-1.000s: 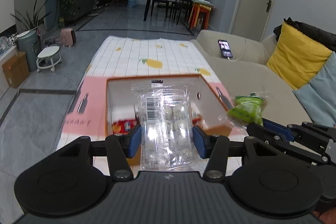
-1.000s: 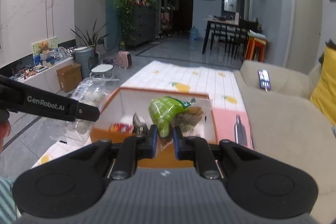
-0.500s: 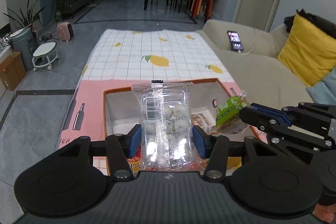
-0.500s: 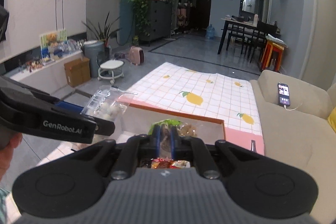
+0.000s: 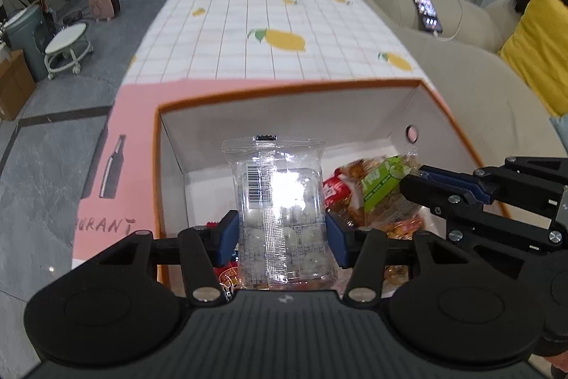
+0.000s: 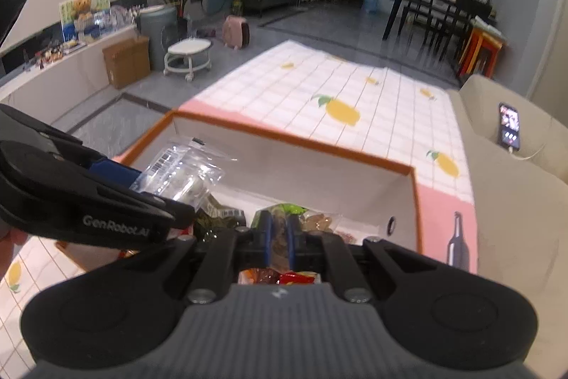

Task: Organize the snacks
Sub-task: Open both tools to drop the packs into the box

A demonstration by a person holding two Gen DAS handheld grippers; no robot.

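A living room with grey tiled floor spreads out behind a low table covered by a white checked cloth printed with yellow lemons [image 5: 284, 39], a pink placemat with a bottle drawing [image 5: 113, 166] laid at its near end. On that mat stands an open cardboard box with an orange rim and white inner walls [image 5: 284, 116]. A beige sofa [image 5: 479, 84] runs along the right side, with a lit smartphone [image 5: 427, 13] lying on it and a yellow cushion [image 5: 539, 41] farther back.

The left gripper [image 5: 280, 237] is closed on a clear plastic packet of small white round sweets with a barcode label [image 5: 280, 201], its blue pads pressing both side edges; the packet stands upright above the inside of the box. In the right wrist view the same packet [image 6: 181, 169] shows over the box's left part.

The right gripper [image 6: 278, 237] is pinched nearly shut on a transparent snack bag with a green label and brown contents [image 5: 383, 190], held low inside the box (whether it touches what lies beneath cannot be told). Red-wrapped snacks [image 5: 333, 190] lie on the box floor just beside it.
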